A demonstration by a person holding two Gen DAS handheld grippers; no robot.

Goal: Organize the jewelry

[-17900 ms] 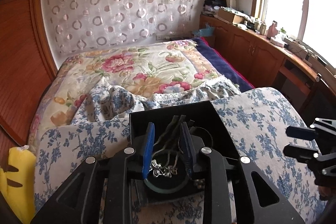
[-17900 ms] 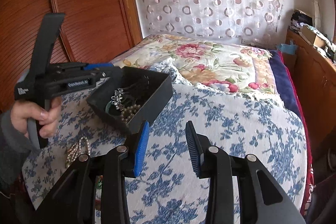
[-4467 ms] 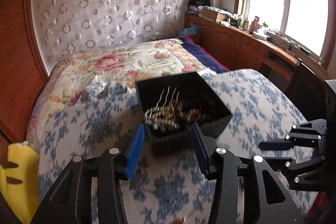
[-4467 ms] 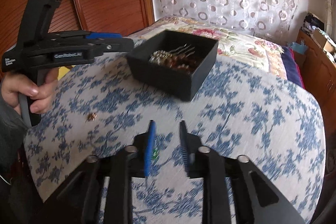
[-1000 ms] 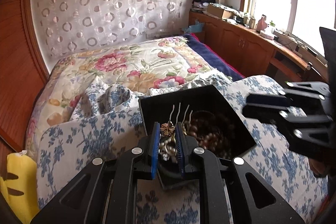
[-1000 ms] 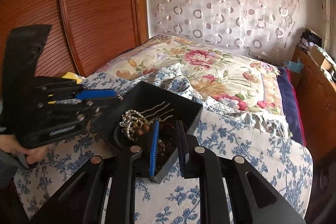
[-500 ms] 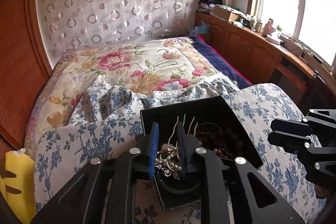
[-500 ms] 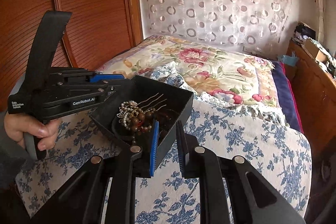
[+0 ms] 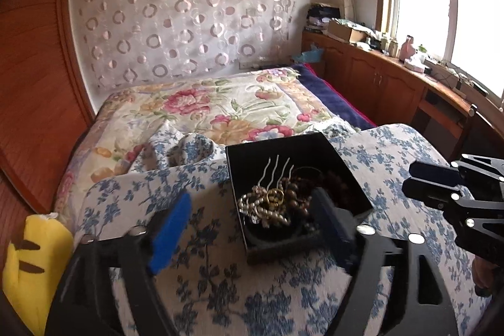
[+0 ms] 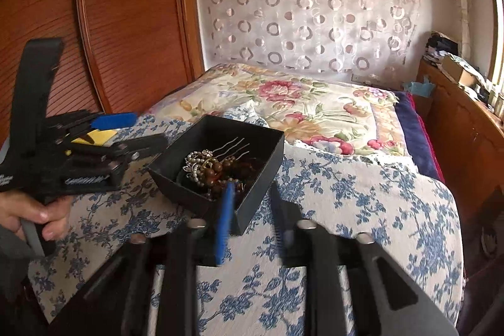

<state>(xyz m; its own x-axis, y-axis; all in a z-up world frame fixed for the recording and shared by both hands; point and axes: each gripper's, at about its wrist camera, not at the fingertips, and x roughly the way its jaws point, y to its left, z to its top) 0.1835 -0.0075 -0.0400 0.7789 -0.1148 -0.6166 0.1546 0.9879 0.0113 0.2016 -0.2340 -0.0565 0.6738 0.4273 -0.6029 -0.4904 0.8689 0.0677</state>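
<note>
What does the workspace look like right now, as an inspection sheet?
Surface: blue floral cloth over a raised surface at the bed's foot.
Job's things: black box holding pearl strands, brown beads, a pronged hair comb.
Clutter: yellow plush at left.
Grippers: left tongs open wide, empty; right tongs open, empty, at the box's near corner.
Cables: nothing seen on the cloth.
Surroundings: floral bedspread, wooden cabinets, window.

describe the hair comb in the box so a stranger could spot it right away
Find the blue-flowered cloth, then the open black box on it. In its jewelry pile, the hair comb is the only piece with long wavy silver prongs, fanning toward the bed above the beads.
</note>
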